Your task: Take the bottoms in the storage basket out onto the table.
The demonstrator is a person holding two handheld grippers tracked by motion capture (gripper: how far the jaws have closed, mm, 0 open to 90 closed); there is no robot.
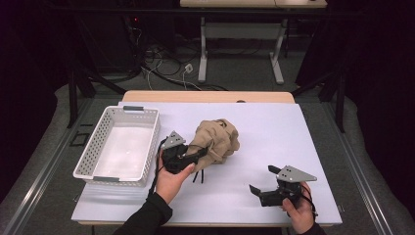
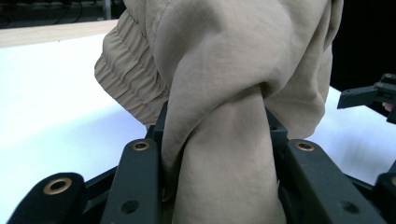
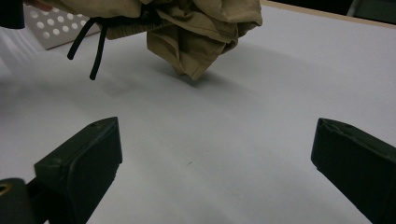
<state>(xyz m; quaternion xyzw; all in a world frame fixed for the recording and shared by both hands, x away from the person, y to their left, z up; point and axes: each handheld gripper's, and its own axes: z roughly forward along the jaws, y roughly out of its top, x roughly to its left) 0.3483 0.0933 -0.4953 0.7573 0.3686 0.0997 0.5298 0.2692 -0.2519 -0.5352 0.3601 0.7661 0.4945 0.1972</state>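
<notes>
Dark room surrounds a wooden table (image 1: 208,96) covered by a large white sheet (image 1: 274,147); behind it, cables lie on a grey floor beside the white legs of a second desk (image 1: 241,46).

At about nine o'clock on the sheet sits a white perforated plastic basket (image 1: 88,156), rectangular, with grey handles at its short ends.

Just right of the basket, near the centre of the sheet, is a bunched beige garment (image 1: 218,139) with a gathered elastic band and black drawstrings (image 3: 88,46) dangling from it. In the right gripper view most of the bundle hangs above the sheet, with only a lower corner reaching down toward its shadow.

The left gripper (image 1: 195,155) enters from six o'clock, held in the person's left hand (image 1: 171,181), whose dark sleeve (image 1: 147,218) comes in from the bottom edge. It meets the garment at the bundle's seven o'clock side. In the left gripper view a thick twisted fold of the beige cloth runs straight down between the two black jaws, which are clamped tight on it.

The right gripper (image 1: 264,183) rests low over the sheet at about five o'clock, well apart from the garment, held in the person's right hand (image 1: 298,208). Its jaws stand wide apart, released, with bare white sheet between them, and they point toward the garment at eleven o'clock.
</notes>
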